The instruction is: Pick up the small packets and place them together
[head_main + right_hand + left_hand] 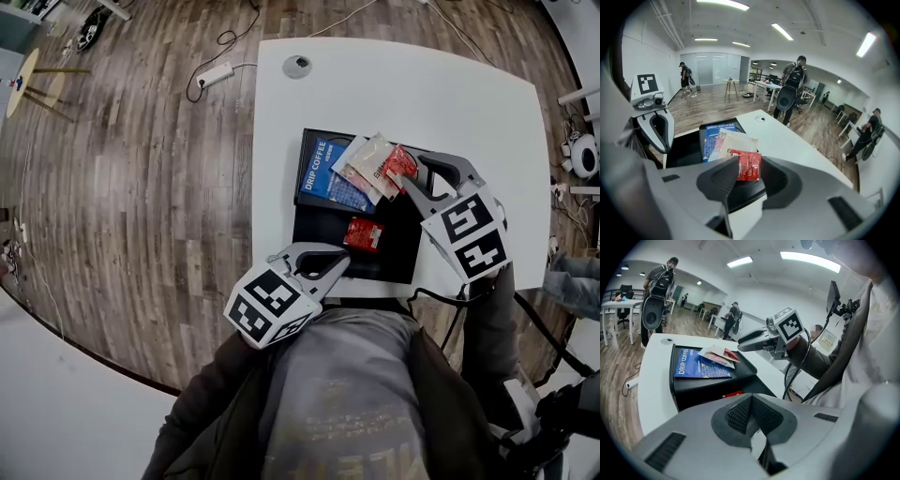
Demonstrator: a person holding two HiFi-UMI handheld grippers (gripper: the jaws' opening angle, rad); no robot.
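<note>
**Right tool released over the pile, left tool clenched at the tray's near edge**

Shows a black tray on a white table, with every packet inside the tray.

Finds a blue drip-coffee packet lying flat in the tray's far left part. Finds a pale packet overlapping it, fanned toward the tray's far right. Finds a red packet on top of that fan, by the tray's far right corner and touching the pale one. Finds a second red packet alone near the tray's middle, a little toward the near edge and apart from the pile.

Places the right gripper over the tray's far right part, slanted downward, its marker cube beyond the tray's right edge. Has its jaws parted, with the first red packet between them and lying against the pile. Shows one pad's edge overlapping the packet's side in the right gripper view, the other pad well clear of it. Cannot settle whether that one pad touches the packet. Pinches nothing.

Places the left gripper at the tray's near edge, toward the near left corner, tips just over the rim and marker cube off the tray on the near side. Has its jaws clenched together, pads meeting with nothing between them. Points toward the tray, with the blue packet and the pile ahead in the left gripper view.

Adds a round grommet set in the table beyond the tray's far left corner.
</note>
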